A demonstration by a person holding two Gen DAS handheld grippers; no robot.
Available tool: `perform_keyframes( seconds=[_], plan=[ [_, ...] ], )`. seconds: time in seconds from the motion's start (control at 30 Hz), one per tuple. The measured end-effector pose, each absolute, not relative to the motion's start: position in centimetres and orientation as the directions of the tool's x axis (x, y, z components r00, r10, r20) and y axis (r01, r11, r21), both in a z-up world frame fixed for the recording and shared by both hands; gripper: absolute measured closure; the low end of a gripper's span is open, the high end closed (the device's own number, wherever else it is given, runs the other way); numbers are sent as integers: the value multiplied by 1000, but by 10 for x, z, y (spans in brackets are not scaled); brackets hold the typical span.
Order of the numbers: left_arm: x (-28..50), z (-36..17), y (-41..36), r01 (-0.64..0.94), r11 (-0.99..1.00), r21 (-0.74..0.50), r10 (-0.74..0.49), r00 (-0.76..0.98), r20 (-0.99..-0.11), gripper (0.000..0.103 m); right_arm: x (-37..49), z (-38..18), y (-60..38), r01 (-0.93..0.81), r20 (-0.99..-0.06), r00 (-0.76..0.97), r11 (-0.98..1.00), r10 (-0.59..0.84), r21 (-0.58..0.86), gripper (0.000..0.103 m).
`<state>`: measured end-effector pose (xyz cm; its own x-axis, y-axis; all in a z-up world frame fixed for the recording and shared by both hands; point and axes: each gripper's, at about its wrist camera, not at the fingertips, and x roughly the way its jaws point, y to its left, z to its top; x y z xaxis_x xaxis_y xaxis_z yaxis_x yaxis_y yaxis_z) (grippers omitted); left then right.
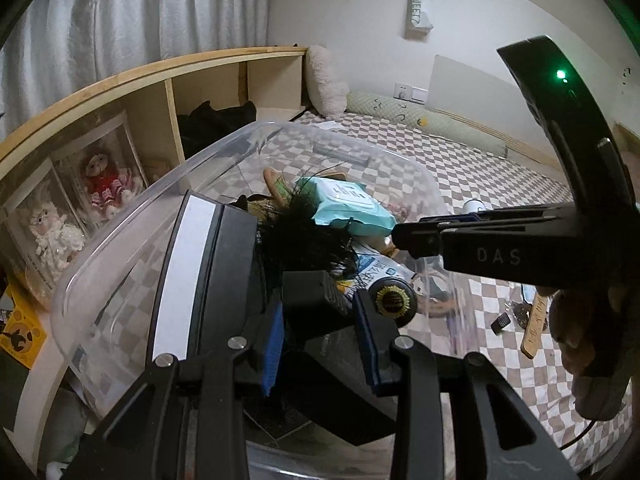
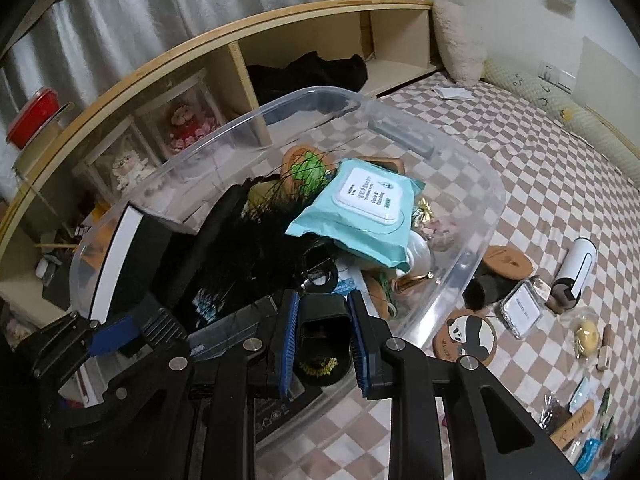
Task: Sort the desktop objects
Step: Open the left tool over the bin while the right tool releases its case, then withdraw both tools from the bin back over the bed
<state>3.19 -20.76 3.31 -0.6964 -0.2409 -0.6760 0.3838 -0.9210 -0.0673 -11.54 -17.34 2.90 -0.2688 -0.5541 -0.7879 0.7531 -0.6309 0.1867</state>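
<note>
From the left wrist we look down, close, into the clear plastic bin (image 1: 240, 148), facing the wooden shelf (image 1: 160, 76). From the right wrist we look into it likewise, at its near rim. Both share the teal wipes pack (image 2: 360, 216) and checkered bedspread (image 2: 540, 168).

Clear plastic bin (image 2: 476, 216) on checkered bedspread, piled full: teal wipes pack (image 2: 360, 216) on top, black feathery item (image 2: 256, 248), black box (image 2: 324, 324) at near rim. Panda coaster (image 2: 466, 334), white cylinder (image 2: 578, 270) outside.
</note>
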Motion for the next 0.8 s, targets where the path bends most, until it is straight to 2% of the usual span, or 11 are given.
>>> perform_keyframes(
  seconds=[0.07,0.1,0.13,0.23,0.4,0.8],
  plan=[
    [31,31,-210,394,-917,-70,-244,-690,-682,69,-121,28,-173,742,-785,-256,-635,-564,214,77],
    [30,30,-211,400,-914,-67,-250,-685,-684,64,-122,27,-173,738,-785,-258,-639,-564,217,77],
    [30,29,-212,403,-913,-68,-252,-685,-684,52,-123,27,-173,735,-784,-260,-642,-563,218,77],
    [31,30,-211,386,-917,-99,-220,-698,-682,40,-124,27,-172,731,-785,-264,-647,-561,216,77],
    [30,32,-209,380,-919,-100,-217,-702,-679,35,-122,25,-169,730,-788,-260,-648,-558,218,77],
    [29,33,-202,364,-927,-92,-210,-706,-677,35,-121,28,-160,721,-785,-258,-653,-563,231,77]
  ],
)
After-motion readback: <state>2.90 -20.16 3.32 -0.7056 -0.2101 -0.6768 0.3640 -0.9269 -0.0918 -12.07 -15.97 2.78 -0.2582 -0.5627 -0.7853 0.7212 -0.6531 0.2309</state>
